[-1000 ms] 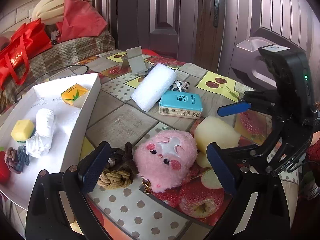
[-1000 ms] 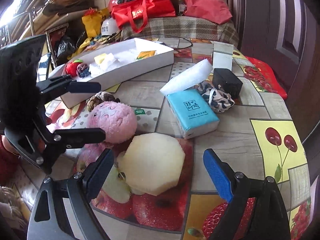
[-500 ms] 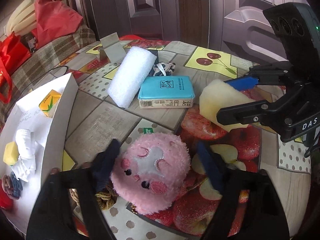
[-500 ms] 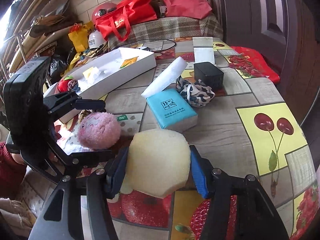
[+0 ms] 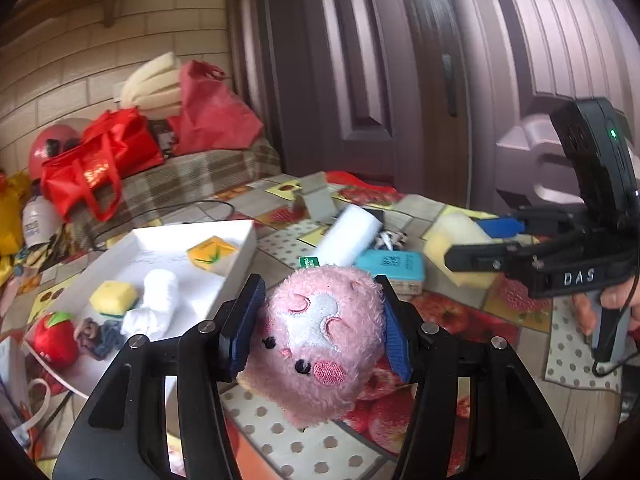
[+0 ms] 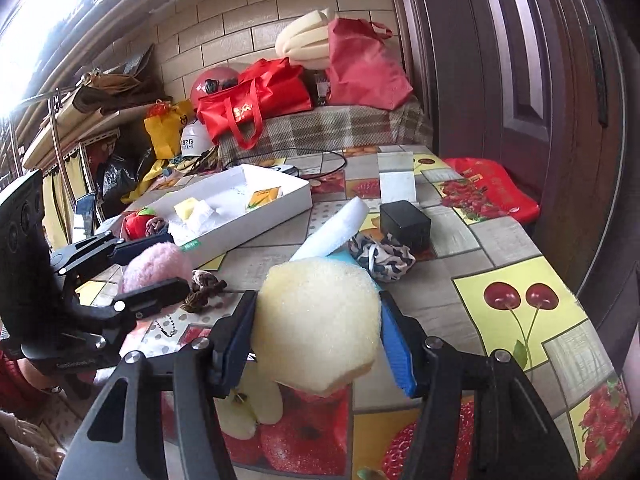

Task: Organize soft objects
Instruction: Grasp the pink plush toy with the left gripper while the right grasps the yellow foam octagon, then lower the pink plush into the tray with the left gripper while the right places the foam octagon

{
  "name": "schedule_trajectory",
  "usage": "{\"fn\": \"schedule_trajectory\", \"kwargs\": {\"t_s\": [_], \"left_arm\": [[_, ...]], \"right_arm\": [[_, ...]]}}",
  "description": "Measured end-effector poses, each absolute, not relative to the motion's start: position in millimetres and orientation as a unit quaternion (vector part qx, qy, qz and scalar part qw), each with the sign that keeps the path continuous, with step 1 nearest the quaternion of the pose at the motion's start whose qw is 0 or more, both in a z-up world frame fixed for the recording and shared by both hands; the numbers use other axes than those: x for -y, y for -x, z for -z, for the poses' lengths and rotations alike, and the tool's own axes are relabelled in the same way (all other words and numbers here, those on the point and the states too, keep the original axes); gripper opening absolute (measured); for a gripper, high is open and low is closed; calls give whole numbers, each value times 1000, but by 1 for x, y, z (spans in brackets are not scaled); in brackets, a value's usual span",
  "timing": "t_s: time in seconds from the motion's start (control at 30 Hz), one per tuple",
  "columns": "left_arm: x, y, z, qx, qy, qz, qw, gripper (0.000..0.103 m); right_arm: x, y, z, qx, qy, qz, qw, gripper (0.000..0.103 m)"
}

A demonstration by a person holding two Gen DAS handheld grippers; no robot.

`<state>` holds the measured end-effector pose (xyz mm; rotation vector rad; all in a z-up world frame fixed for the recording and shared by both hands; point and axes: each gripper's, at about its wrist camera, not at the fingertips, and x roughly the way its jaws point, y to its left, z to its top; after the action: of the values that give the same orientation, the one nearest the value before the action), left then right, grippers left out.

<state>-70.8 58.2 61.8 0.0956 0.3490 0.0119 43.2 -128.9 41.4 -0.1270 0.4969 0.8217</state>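
Left tool [image 5: 322, 326]: closed on the plush [image 5: 326, 334], pads pressing its two sides, held clear above the bench [image 5: 452, 324], near the tray's near wall.

Right tool [image 6: 316, 338]: closed on the sponge [image 6: 318, 320], pads on opposite flanks, lifted off the bench; also visible in the left view [image 5: 486, 242] with the sponge [image 5: 454, 246] between its fingers.

Plush: pink, round, long fuzzy pile, embroidered face. Judged very light and squashy; pile may slide against the pads, so a grip across the widest part of the body suits it best. No fragility apparent.

Sponge: pale yellow foam block with cut facets. Judged near weightless and springy; it will dent under pressure and recover. Hold across the middle; an edge grip would likely let it pivot.

Tray [image 5: 244, 248]: white, shallow, on the bench to the left. Contents: yellow packet [image 5: 212, 254], small yellow sponge [image 5: 114, 298], white sock [image 5: 154, 306], scrunchies [image 5: 98, 336], red strawberry toy [image 5: 54, 338].

Still on the bench: white foam roll [image 6: 334, 228], teal tissue pack [image 5: 394, 266], patterned scrunchie [image 6: 382, 256], brown scrunchies [image 6: 202, 290], black box [image 6: 404, 220].

Assessment: both items look ready to carry to the tray; release low, since light pieces may bounce or roll.
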Motion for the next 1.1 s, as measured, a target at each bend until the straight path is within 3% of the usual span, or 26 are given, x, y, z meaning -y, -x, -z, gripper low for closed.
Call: {"fn": "schedule_trajectory", "kwargs": {"t_s": [0.2,0.43,0.67,1.1], "left_arm": [[-113,98,-64,-149,-3,-105,983,55],[-162,110,-60,-146,29,-181,972,55],[-189,98,-58,-149,39,-217,964,55],[-238,77,-57,-139,92,-279,946,55]], "right_arm": [[111,-33,-42,-217,82,-391,890,59],[80,-34,-34,-246,90,-421,869,59],[46,-24,-41,-181,65,-419,887,59],[-70,-28,-36,-206,82,-464,858,59]]}}
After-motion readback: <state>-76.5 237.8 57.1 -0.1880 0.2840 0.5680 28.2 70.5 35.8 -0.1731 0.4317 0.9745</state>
